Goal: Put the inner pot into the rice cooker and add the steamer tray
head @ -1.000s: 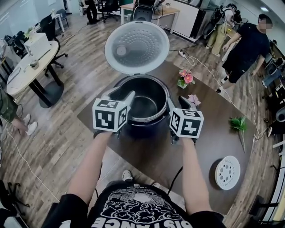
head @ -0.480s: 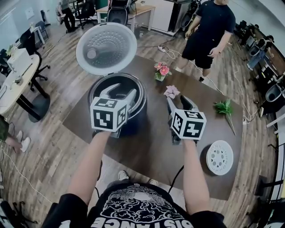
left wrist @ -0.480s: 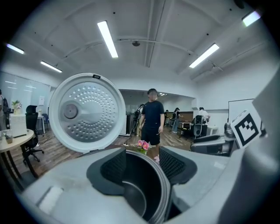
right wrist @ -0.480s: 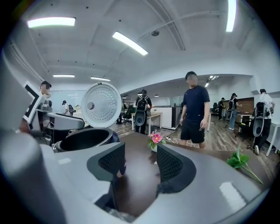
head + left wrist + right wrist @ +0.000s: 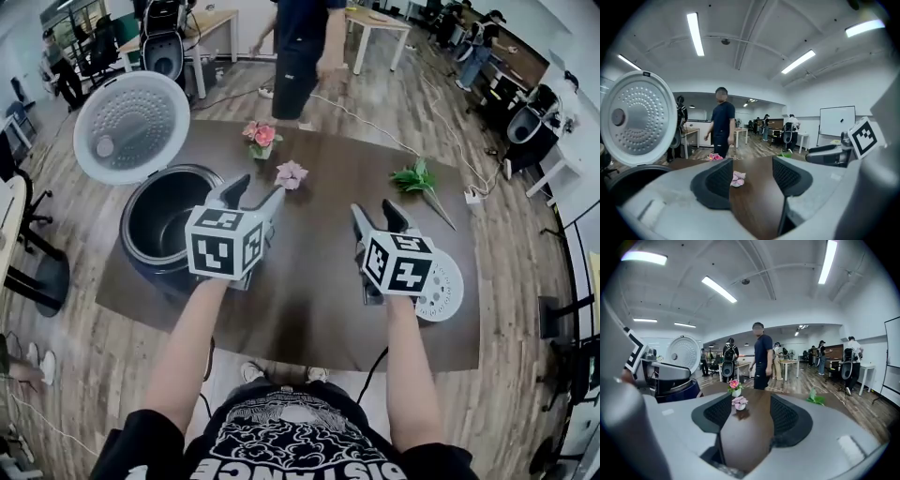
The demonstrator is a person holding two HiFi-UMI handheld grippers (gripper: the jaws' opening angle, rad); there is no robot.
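The steamer tray (image 5: pixel 448 281) lies just right of the right gripper (image 5: pixel 373 211); the left gripper (image 5: pixel 258 189) is farther. Both fingers have just been opening, empty.

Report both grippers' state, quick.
Left gripper: open, jaws just been opening, nothing between them.
Right gripper: open, jaws just been opening, nothing between them.

Black T-shirt (image 5: pixel 291 433), bottom edge of head view: white block lettering, cut by the frame, legible as "ISTANCE"; first letter unclear, graphic above unreadable. Left cube (image 5: pixel 223 246) on left hand-held gripper (image 5: pixel 260 192) and right cube (image 5: pixel 398 262) on right hand-held gripper (image 5: pixel 373 210): black-and-white square codes only, not readable as text.
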